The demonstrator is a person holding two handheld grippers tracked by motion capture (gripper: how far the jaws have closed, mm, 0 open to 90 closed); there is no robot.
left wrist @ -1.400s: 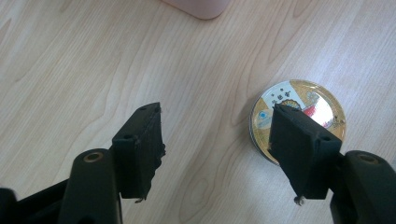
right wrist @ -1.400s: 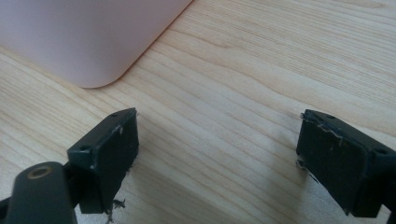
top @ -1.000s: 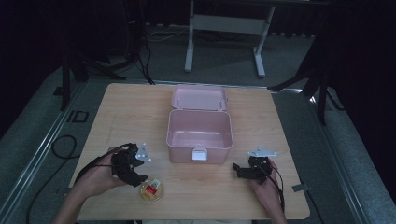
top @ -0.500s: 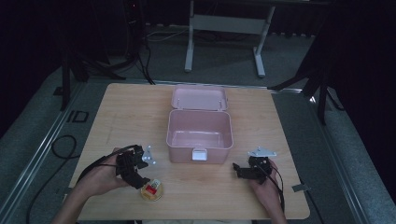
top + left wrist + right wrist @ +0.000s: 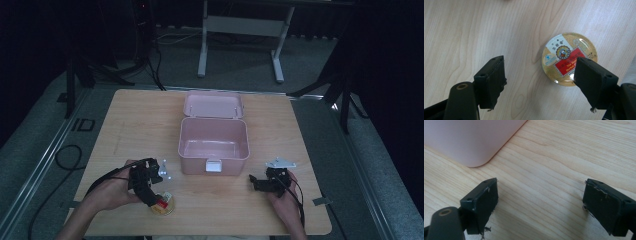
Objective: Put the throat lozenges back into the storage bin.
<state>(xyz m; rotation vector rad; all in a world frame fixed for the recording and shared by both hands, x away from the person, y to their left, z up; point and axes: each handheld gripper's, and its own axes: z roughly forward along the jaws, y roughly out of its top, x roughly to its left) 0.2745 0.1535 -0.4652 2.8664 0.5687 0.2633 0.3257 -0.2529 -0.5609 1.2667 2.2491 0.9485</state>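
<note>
Light wood-grain table [image 5: 125, 125]: round tin near front-left edge, open pink box at centre.

Left gripper [image 5: 541, 82] is over the round tin [image 5: 569, 59], jaws spread wide; the tin lies flat, partly under one jaw, not clamped. Its lid carries a gold field, a round emblem and a red label with white lettering, "Herbal" partly legible, plus small Chinese characters too fine to read. Right gripper [image 5: 540, 206] has its jaws apart over bare wood, just beside a corner of the pink lidded box [image 5: 214, 139].
</note>
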